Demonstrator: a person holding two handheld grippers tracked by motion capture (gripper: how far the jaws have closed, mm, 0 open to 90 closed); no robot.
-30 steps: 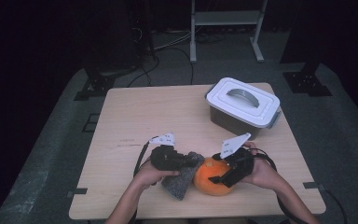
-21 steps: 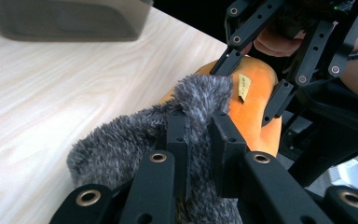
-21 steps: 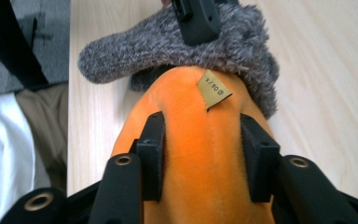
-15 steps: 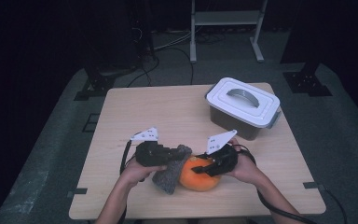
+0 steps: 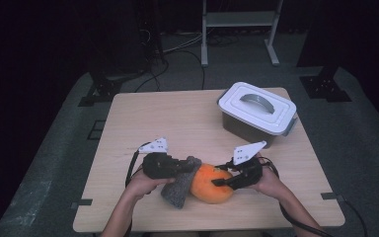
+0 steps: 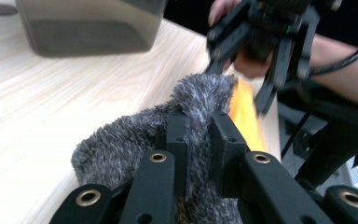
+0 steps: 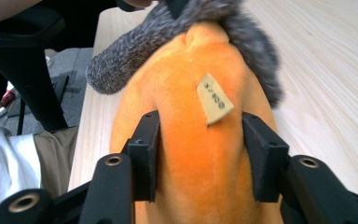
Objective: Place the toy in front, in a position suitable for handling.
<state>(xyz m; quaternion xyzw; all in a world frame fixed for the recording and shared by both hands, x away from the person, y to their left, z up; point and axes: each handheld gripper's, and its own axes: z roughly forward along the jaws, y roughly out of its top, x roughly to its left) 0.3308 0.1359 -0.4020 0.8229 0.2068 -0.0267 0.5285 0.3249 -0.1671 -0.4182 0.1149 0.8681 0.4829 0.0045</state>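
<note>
Near the front edge of the wooden table point(image 5: 177, 118), an orange plush toy point(image 5: 208, 183) is lying on the tabletop with a grey fuzzy cloth point(image 5: 180, 186) draped against its left end. Left gripper point(image 5: 175, 166) is clenching a fold of that grey cloth: in the left gripper view its 2 black jaws are pinching the fuzzy fabric point(image 6: 191, 116) tight, with the rest of the cloth bunching on the wood below and to the left. Right gripper point(image 5: 224, 180) is lying across the right side of the orange toy, coming in from the right. In the right gripper view the toy's orange body point(image 7: 200, 154) is sitting between the 2 jaws, both pads are touching its sides and the plush is bulging up between them, so this one is grasping the toy; its jaws have just been opening a little while staying on the plush. A small beige tag point(image 7: 214, 99) with dark printing is sticking out of the toy's top seam, just ahead of the pads. Grey cloth is wrapping over the far end of the toy in that view, touching it. Both hands are resting low at the table's near edge. A grey storage box with a white handled lid point(image 5: 257, 104) is standing at the back right of the table, lid on, well apart from both grippers.
</note>
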